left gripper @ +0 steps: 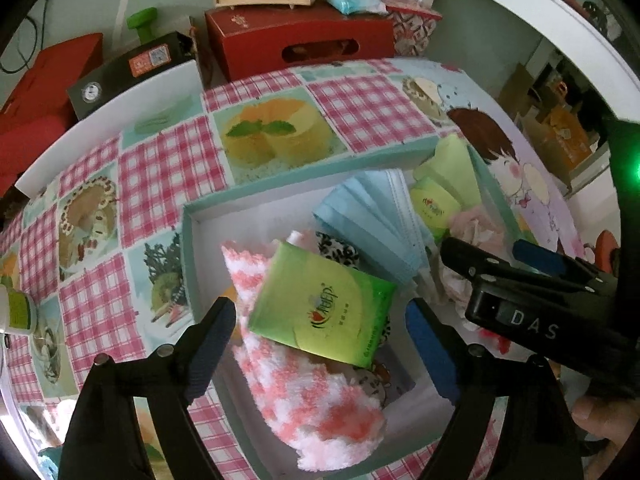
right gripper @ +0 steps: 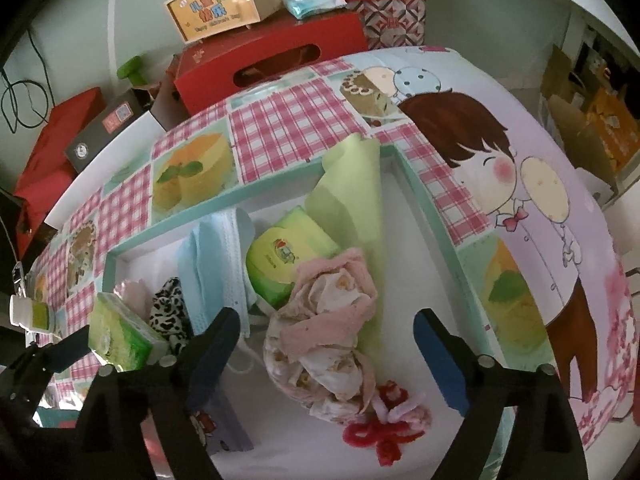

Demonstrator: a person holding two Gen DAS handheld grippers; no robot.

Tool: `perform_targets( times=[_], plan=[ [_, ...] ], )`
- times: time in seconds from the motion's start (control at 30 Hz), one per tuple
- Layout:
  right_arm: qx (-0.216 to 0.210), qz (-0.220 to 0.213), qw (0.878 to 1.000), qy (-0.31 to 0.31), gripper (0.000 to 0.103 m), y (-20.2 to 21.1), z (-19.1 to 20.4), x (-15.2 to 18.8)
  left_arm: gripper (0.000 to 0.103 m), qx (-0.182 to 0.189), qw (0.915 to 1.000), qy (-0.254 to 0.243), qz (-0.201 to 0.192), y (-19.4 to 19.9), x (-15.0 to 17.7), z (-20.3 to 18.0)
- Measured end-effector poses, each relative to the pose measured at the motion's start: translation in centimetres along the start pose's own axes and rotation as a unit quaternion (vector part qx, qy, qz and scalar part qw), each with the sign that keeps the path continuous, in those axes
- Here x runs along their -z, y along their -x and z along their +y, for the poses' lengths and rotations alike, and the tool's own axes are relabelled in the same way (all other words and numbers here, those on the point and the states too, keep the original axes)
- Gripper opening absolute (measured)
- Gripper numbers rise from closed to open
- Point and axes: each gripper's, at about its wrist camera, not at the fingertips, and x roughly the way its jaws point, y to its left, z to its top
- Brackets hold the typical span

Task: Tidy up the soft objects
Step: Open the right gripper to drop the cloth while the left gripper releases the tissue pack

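Both grippers hang over the open box [left gripper: 188,236] on the table, jaws wide and holding nothing. The left gripper [left gripper: 320,348] straddles a green tissue pack [left gripper: 320,304] lying tilted on a pink-and-white sock [left gripper: 316,408] at the box's left end, its long axis running slantwise across the gap. The right gripper [right gripper: 328,356] frames a rolled pink cloth [right gripper: 328,332] at the box's right end, nearer that hand. Blue masks [right gripper: 216,264] lie between the two.
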Motion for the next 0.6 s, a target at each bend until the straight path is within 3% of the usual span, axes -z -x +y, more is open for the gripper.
perform_targets(
  times=[0.3,0.47,0.6],
  plan=[
    [0.004,-0.011,1.0,-0.009,0.101,0.6,-0.4,-0.3,0.087,-0.013,0.9973,0.063,-0.035,1.9,-0.5,3.2],
    [0.0,-0.016,1.0,-0.001,0.101,0.8,0.2,-0.3,0.087,-0.049,0.9896,0.122,-0.059,2.5,-0.3,6.1],
    [-0.009,-0.031,0.999,0.008,0.103,1.4,0.9,-0.4,0.1,-0.08,0.9828,0.155,-0.061,2.2,0.0,8.1]
  ],
)
